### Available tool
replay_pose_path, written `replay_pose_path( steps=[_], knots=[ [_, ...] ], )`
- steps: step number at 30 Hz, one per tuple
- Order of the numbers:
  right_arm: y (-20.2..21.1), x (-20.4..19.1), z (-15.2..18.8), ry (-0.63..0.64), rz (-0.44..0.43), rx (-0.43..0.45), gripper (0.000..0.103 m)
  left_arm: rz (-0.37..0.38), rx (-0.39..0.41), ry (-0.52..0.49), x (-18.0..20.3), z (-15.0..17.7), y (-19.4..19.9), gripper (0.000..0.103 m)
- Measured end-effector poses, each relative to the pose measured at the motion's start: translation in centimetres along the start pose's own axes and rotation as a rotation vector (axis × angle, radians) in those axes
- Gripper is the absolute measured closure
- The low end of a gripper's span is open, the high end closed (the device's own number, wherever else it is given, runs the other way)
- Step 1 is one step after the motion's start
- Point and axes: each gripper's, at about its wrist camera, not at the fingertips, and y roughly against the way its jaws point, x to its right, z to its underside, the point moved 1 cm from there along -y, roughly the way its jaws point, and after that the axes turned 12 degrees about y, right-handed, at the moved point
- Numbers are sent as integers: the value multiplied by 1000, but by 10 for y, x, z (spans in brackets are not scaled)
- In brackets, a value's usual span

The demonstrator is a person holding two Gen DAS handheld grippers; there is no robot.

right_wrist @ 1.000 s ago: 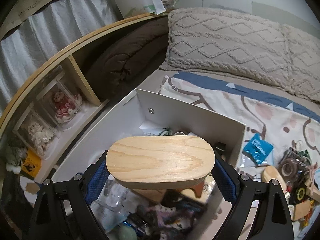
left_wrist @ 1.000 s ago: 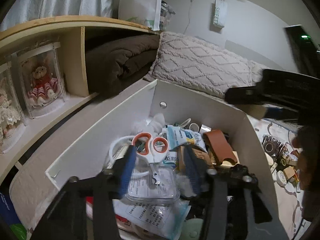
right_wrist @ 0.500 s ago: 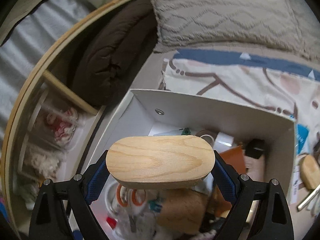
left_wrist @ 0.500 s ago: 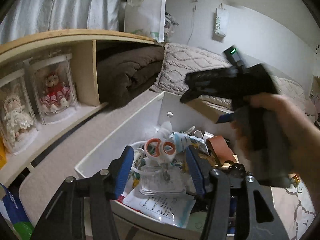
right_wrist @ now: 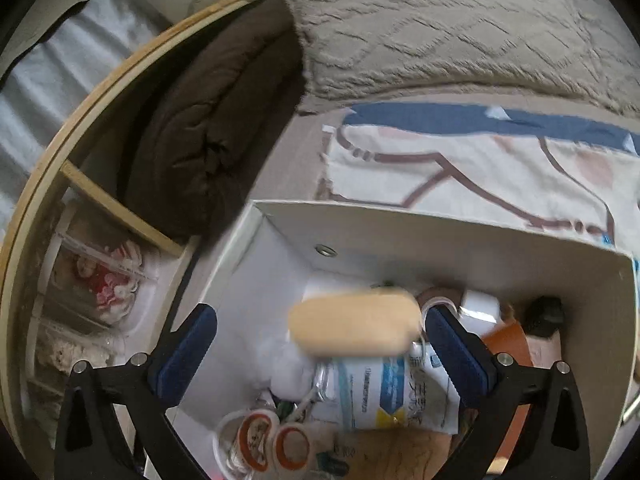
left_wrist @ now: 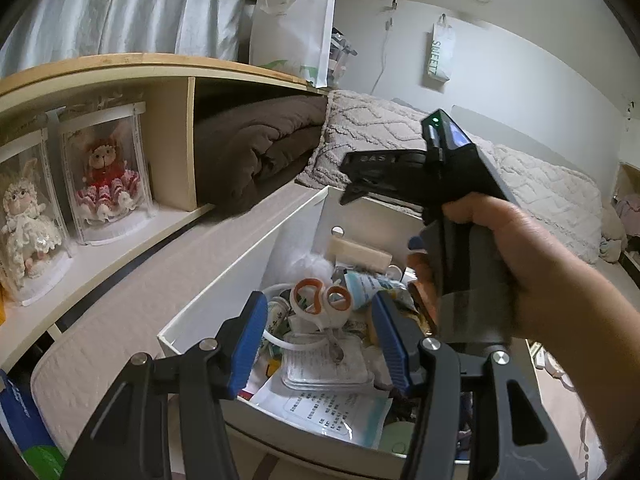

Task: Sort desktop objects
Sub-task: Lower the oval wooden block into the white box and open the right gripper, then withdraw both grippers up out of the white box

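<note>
A white box full of small items sits on the bed. In the right wrist view my right gripper hangs over this box with its jaws opening. The oval wooden block is blurred between the pads and free of both. The left wrist view shows the block down by the box's far wall. My left gripper hovers open over the near rim with nothing between its fingers. Orange-handled scissors lie below it.
A person's hand holds the right gripper's handle over the box's right half. A wooden shelf with boxed dolls and a folded brown blanket stands at the left. Pillows lie behind the box.
The right gripper came down over the box and let go of the wooden block, which dropped out from between its pads. The left gripper drew back a little from the box.
</note>
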Motion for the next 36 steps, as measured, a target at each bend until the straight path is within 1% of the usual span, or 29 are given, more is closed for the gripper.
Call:
replay_pose_path(
  steps=[2, 5, 12, 13, 14, 16, 19, 20, 21, 22, 23, 24, 26, 29, 32, 36],
  knots=[
    [0, 2, 5, 19, 5, -35, 0, 5, -4, 7, -1, 0, 0, 49],
    [6, -1, 11, 93, 30, -48, 0, 8, -8, 10, -2, 0, 0, 49],
    [26, -2, 26, 165, -3, -52, 0, 8, -15, -7, 2, 3, 0, 48],
    [29, -4, 28, 179, 1, -53, 0, 4, -14, -11, 3, 3, 1, 46],
    [31, -5, 31, 198, 15, -55, 0, 0, -12, -13, 4, 4, 1, 38],
    [34, -6, 37, 226, 36, -59, 0, -2, -7, -13, 5, 4, 2, 32],
    [39, -6, 46, 253, 29, -67, 0, 10, -14, -9, 6, 4, 2, 32],
    [41, -5, 48, 260, 27, -67, 0, 15, -20, -6, 6, 4, 1, 30],
    [45, -5, 51, 271, 34, -64, 0, 15, -21, -3, 7, 5, 1, 28],
    [47, -4, 54, 280, 46, -57, 0, 11, -21, -2, 7, 5, 0, 23],
    [52, -4, 56, 295, 67, -40, 0, 7, -19, -4, 8, 5, 0, 20],
    [56, -5, 58, 313, 78, -25, 0, 3, -19, -7, 9, 6, 0, 19],
    [63, -6, 61, 342, 78, -9, 0, -1, -19, -13, 12, 6, 0, 15],
    [74, -4, 68, 362, 50, 9, 0, -9, -15, -18, 13, 7, 1, 8],
    [82, -1, 76, 371, 27, 12, 0, -16, -15, -26, 14, 7, 1, 4],
    [96, 4, 86, 396, 24, 32, 0, -14, -13, -27, 15, 7, 1, 3]
  ],
)
